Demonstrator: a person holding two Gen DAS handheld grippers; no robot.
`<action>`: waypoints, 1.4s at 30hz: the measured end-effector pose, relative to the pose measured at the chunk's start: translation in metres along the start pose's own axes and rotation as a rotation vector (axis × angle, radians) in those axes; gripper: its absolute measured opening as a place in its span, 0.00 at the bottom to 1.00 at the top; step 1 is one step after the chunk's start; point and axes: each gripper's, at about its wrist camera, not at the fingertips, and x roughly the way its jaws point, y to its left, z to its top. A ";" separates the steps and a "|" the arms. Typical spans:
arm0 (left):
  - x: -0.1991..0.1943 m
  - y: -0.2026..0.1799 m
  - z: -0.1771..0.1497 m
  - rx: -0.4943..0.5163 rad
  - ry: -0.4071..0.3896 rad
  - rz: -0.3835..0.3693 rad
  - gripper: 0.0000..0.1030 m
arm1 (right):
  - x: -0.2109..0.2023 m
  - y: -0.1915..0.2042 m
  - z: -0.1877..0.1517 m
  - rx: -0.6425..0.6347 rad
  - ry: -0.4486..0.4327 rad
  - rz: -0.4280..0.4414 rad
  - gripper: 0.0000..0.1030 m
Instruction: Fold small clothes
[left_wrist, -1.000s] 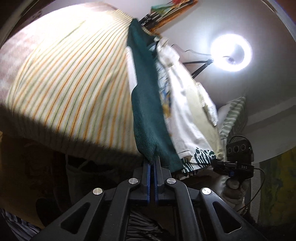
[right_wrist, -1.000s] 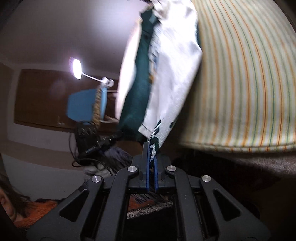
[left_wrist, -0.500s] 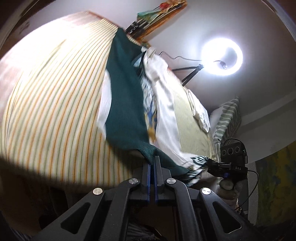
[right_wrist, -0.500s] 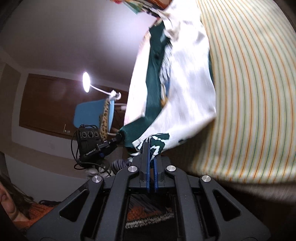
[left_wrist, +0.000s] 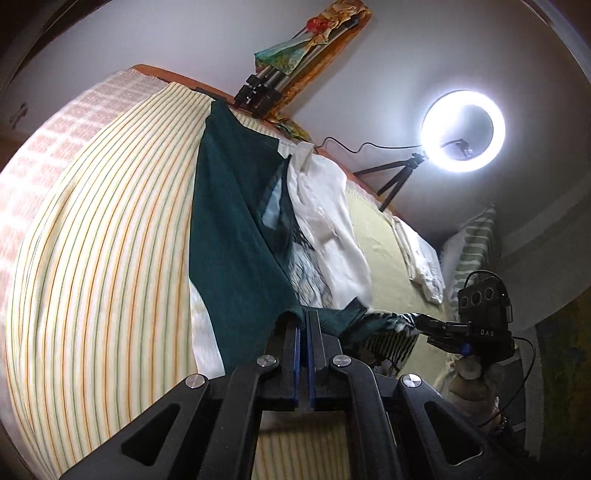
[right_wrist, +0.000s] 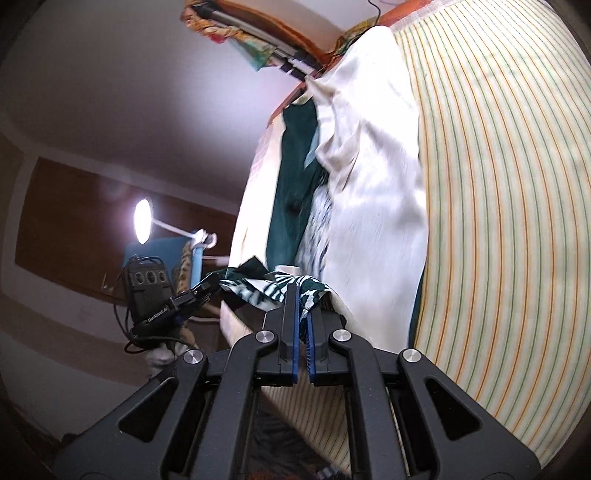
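A small garment, dark green (left_wrist: 236, 236) with a white side (right_wrist: 373, 206) and a green-and-white patterned hem (right_wrist: 273, 291), lies stretched over the striped bed (left_wrist: 96, 258). My left gripper (left_wrist: 303, 321) is shut on its dark green corner at the near edge. My right gripper (right_wrist: 303, 295) is shut on the patterned hem corner. Each gripper shows in the other's view, the right one (left_wrist: 424, 321) to the right and the left one (right_wrist: 207, 288) to the left, with the hem held between them.
The bed sheet (right_wrist: 498, 221) has yellow and green stripes. A ring light on a tripod (left_wrist: 461, 129) stands behind the bed. A folded white cloth (left_wrist: 421, 258) and a striped pillow (left_wrist: 472, 243) lie at the far right. A tripod bundle (left_wrist: 266, 88) rests at the headboard.
Both grippers have moved forward over the bed with the garment's near edge. The garment now lies flatter along the sheet, and the two held corners are closer together.
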 end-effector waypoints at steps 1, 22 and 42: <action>0.006 0.003 0.006 -0.001 0.002 0.006 0.00 | 0.004 -0.003 0.006 0.006 -0.001 -0.005 0.05; 0.006 0.034 0.029 -0.013 -0.084 0.112 0.27 | 0.004 -0.034 0.059 0.042 -0.083 -0.082 0.48; 0.019 0.018 -0.052 0.227 0.067 0.291 0.25 | 0.052 0.024 -0.061 -0.435 0.123 -0.409 0.44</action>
